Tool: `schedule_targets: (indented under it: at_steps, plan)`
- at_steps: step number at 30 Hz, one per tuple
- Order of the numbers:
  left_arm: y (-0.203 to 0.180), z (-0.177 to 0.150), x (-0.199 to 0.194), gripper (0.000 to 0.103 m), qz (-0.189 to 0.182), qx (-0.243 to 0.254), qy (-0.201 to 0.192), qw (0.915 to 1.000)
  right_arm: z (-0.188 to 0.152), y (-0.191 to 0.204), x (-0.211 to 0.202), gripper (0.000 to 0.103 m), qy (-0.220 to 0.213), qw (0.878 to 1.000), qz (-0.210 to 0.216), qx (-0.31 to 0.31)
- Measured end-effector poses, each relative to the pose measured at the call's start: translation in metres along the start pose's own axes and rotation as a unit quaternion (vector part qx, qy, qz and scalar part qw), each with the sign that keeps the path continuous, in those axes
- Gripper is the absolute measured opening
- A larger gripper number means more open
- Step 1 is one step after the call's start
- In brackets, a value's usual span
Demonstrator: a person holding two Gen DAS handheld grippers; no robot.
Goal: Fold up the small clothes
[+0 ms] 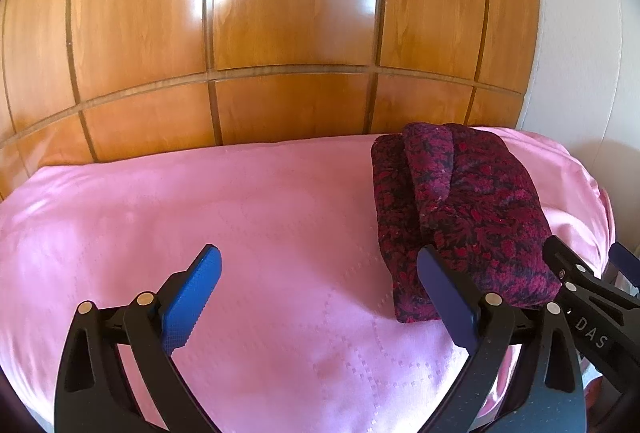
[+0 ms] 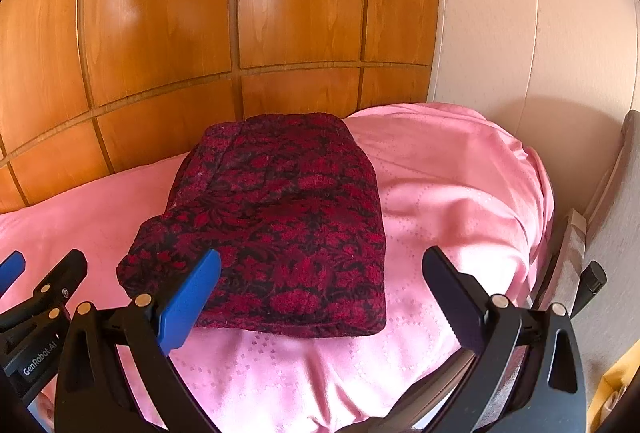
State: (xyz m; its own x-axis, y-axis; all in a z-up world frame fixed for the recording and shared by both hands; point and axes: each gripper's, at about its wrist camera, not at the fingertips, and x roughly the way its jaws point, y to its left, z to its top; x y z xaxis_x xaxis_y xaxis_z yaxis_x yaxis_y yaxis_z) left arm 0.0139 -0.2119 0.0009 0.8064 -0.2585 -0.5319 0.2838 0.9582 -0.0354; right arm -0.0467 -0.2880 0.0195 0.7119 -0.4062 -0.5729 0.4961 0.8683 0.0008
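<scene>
A dark red and black flowered garment (image 1: 460, 209) lies folded into a thick bundle on the pink cloth (image 1: 260, 233), at the right in the left wrist view. It sits centred in the right wrist view (image 2: 280, 225). My left gripper (image 1: 320, 265) is open and empty, just left of the bundle, its right finger against the bundle's near corner. My right gripper (image 2: 322, 269) is open and empty, its jaws spread in front of the bundle's near edge. The right gripper's body (image 1: 588, 297) shows at the right edge of the left wrist view.
A glossy wooden panelled wall (image 1: 280, 33) stands right behind the pink-covered surface. A pale wall (image 2: 520, 33) and a grey chair or cushion (image 2: 616, 233) are to the right. The pink cloth (image 2: 460, 193) drops off at its right edge.
</scene>
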Motion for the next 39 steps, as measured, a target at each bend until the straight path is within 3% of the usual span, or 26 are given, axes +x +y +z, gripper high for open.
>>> schedule_targets:
  at_steps: [7,39]
  plan:
    - [0.004,0.000,-0.003,0.097,-0.001,-0.002,-0.005,1.0000,0.000,0.000,-0.004,0.101,-0.012,1.000,-0.004,-0.002]
    - [0.008,-0.002,0.001,0.097,0.007,-0.010,0.002,0.9999,-0.004,0.005,0.011,0.101,0.008,1.000,0.012,-0.006]
